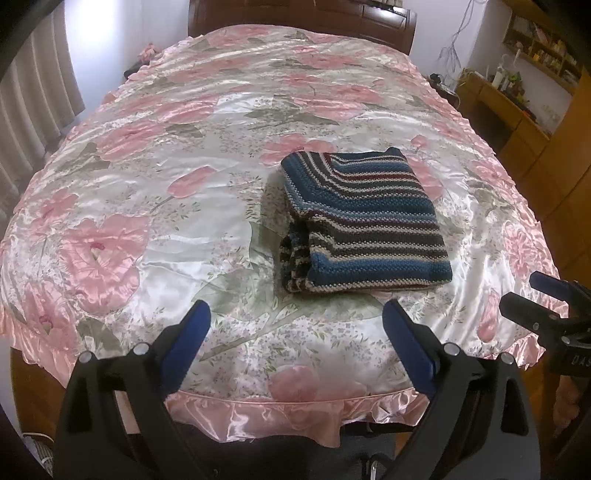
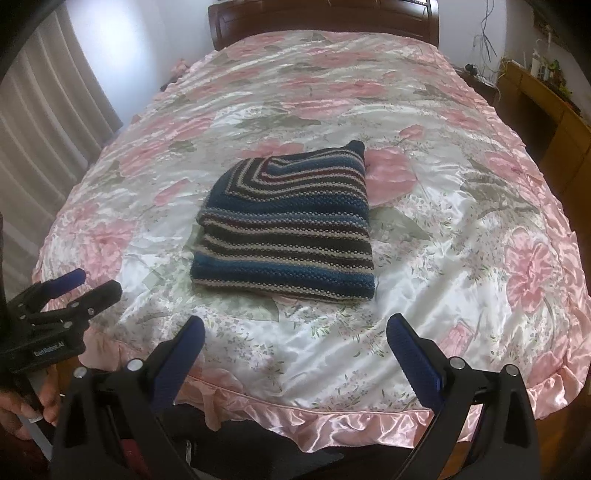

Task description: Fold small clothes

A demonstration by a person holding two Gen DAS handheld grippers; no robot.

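A big bed [image 1: 155, 206] with a shiny pink flowery cover is seen. The striped knit top [image 1: 364, 221] lies folded at 1 o'clock. The left gripper [image 1: 295, 325] and right gripper [image 2: 295, 332] are held wide apart, empty. If bumped, the fold may be slid loose on slippery cloth.

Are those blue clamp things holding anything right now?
No. The left gripper and the right gripper are both open and empty; the striped knit lies folded on the bed, untouched.

A pink floral satin bedspread [image 1: 184, 177] covers the bed, with a dark wooden headboard [image 2: 321, 18] and curtains [image 1: 37, 92].
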